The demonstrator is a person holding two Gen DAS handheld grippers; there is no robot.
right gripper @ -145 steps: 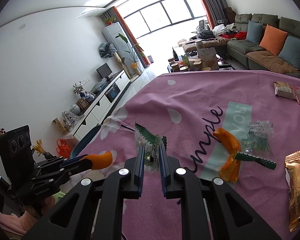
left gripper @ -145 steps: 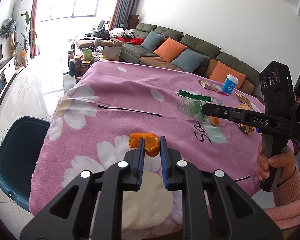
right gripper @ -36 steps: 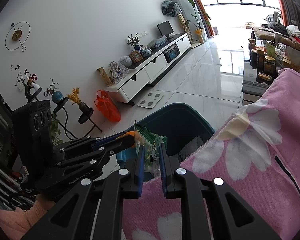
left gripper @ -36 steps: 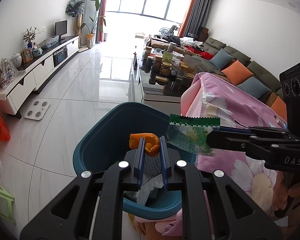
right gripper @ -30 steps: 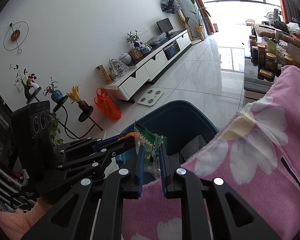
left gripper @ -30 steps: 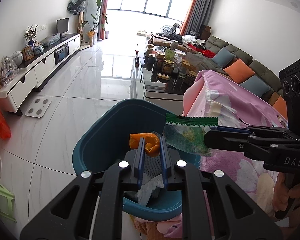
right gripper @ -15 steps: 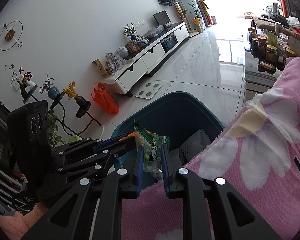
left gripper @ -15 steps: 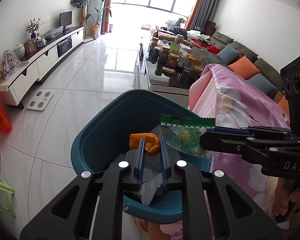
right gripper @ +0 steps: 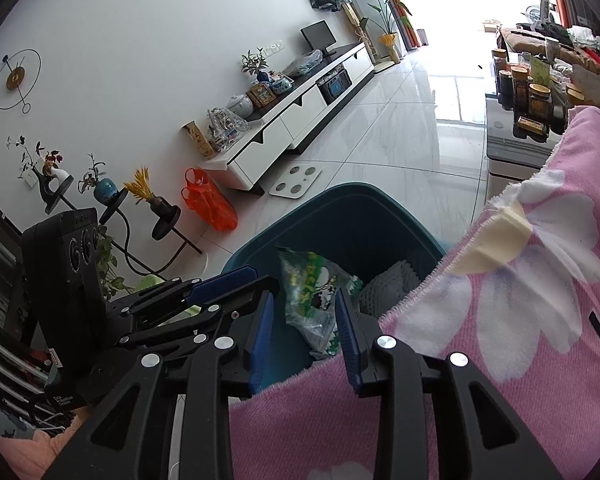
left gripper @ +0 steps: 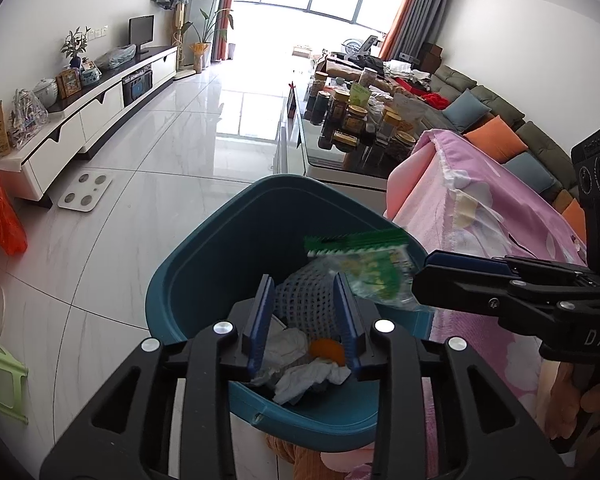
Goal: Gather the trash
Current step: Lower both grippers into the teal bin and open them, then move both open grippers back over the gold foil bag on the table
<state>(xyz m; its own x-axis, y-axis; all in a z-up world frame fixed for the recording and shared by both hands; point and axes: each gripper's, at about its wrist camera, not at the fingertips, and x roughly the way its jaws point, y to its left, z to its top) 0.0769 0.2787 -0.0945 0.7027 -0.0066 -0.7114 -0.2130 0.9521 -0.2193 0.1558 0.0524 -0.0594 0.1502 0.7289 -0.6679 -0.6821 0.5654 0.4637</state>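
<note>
Both grippers hang over a teal bin (left gripper: 204, 276) beside the pink-covered table (left gripper: 500, 200). My left gripper (left gripper: 305, 312) is open and empty. The orange peel (left gripper: 327, 350) lies in the bin among white tissues and a grey mesh. My right gripper (right gripper: 302, 330) is open. The green-and-clear snack wrapper (right gripper: 314, 292) is between its fingers, loose and blurred, over the bin (right gripper: 340, 216). In the left wrist view the wrapper (left gripper: 364, 268) sits just off the right gripper's fingertips (left gripper: 432, 268).
White tiled floor surrounds the bin. An orange plastic bag (left gripper: 2, 216) and a white scale (left gripper: 85, 198) lie on the floor by a TV cabinet (left gripper: 80, 120). A glass table with several jars (left gripper: 356, 120) stands behind the bin. A green stool (left gripper: 0, 376) is at left.
Both grippers have opened over the bin. The orange peel has dropped from my left gripper into the bin. The wrapper has come free of my right gripper's pads.
</note>
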